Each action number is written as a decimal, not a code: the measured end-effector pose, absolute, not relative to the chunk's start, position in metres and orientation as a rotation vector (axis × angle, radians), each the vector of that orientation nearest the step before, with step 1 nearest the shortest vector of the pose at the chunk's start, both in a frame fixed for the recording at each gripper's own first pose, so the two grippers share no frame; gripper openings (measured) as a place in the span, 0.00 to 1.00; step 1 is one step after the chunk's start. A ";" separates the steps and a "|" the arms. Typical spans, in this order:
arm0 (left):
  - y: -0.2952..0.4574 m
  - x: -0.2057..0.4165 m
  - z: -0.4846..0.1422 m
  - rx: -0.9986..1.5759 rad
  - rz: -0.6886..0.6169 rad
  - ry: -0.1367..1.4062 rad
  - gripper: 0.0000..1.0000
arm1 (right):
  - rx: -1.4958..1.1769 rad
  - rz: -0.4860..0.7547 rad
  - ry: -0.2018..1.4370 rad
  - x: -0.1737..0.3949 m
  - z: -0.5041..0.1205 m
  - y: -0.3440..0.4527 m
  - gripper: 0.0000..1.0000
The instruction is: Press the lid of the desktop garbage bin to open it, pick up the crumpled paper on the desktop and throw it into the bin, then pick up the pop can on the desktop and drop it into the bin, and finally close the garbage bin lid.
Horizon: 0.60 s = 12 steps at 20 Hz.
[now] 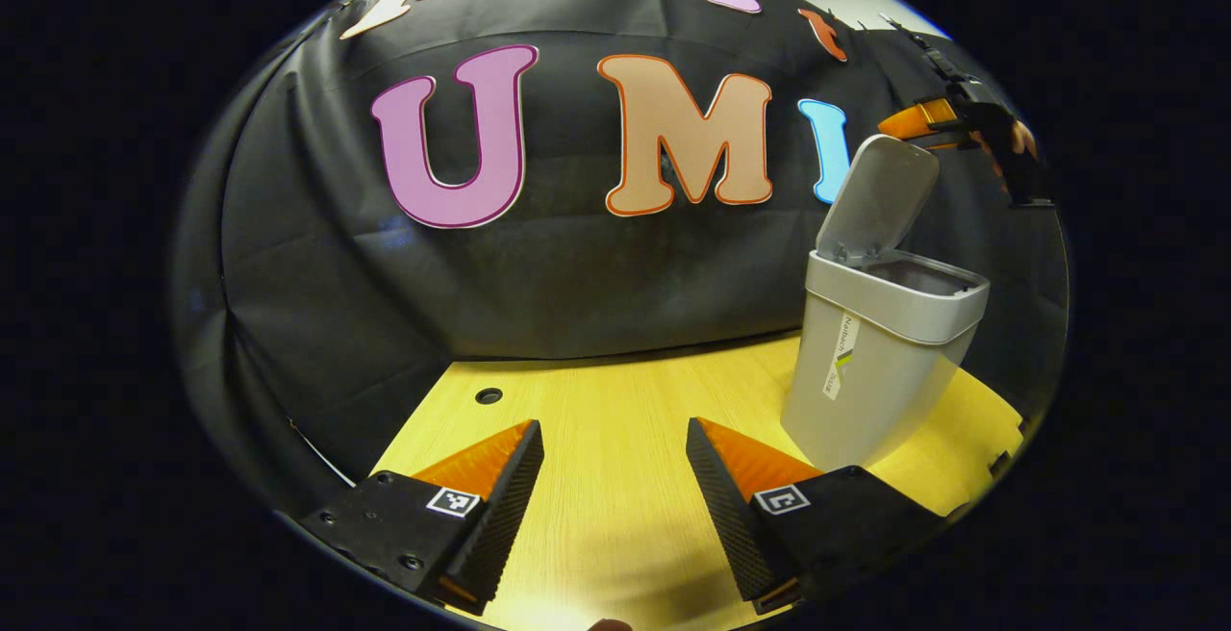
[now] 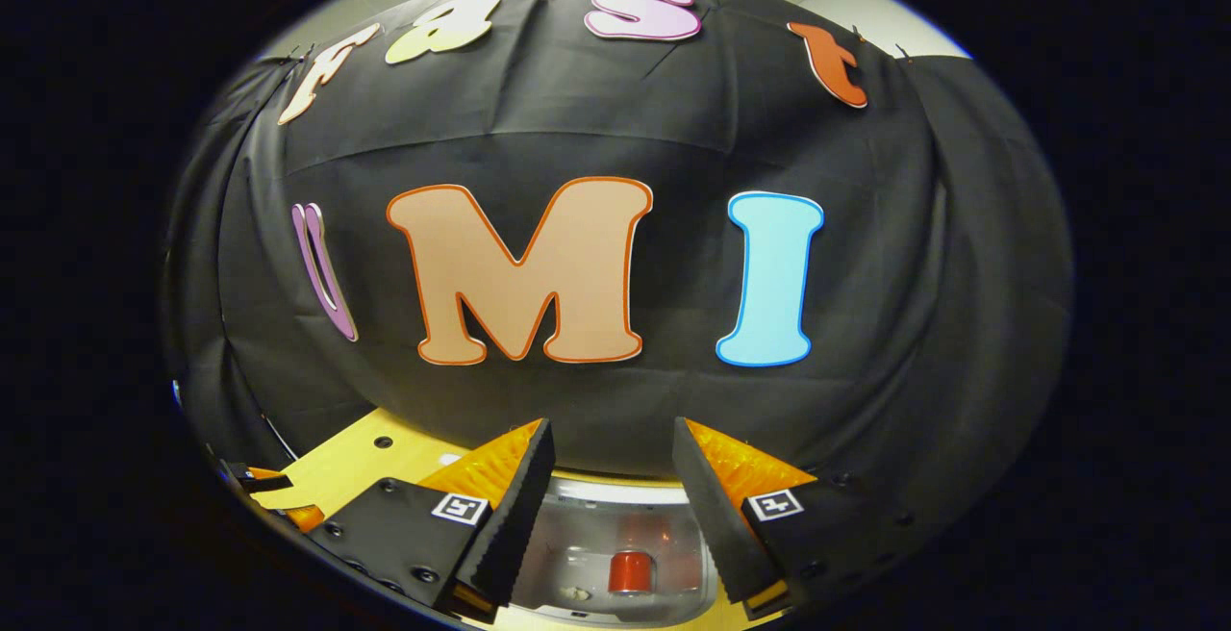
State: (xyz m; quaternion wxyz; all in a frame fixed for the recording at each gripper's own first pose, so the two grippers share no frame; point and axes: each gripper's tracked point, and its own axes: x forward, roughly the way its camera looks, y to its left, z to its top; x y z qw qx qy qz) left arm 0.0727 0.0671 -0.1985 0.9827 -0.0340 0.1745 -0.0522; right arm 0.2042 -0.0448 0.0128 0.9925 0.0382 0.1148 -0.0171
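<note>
The grey garbage bin (image 1: pixel 880 362) stands on the right of the yellow desktop (image 1: pixel 615 516), its lid (image 1: pixel 880 193) tipped up and open. My left gripper (image 1: pixel 615 448) is open low over the desktop, left of the bin, with nothing between its fingers. My right gripper (image 1: pixel 928 121) hovers above and behind the raised lid. In the right gripper view, the right gripper (image 2: pixel 613 448) is open and looks down into the bin (image 2: pixel 577 540). A red pop can (image 2: pixel 630 571) lies inside at the bottom. A small pale scrap (image 2: pixel 577 593) beside it is too small to identify.
The black cloth wall rises just behind the desk. A small round hole (image 1: pixel 489 396) sits in the desktop near the back left. Part of the left gripper (image 2: pixel 279 501) shows low at the left of the right gripper view.
</note>
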 end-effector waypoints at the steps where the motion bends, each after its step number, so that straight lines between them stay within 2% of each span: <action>1: 0.066 0.072 -0.198 -0.069 -0.105 0.351 0.88 | 0.087 -0.033 0.233 0.200 0.010 -0.044 0.83; 11: 0.059 0.067 -0.190 -0.055 -0.102 0.339 0.88 | 0.147 -0.021 0.292 0.161 -0.037 -0.035 0.81; 12: 0.058 0.066 -0.189 -0.055 -0.104 0.339 0.87 | 0.152 -0.019 0.302 0.158 -0.043 -0.034 0.83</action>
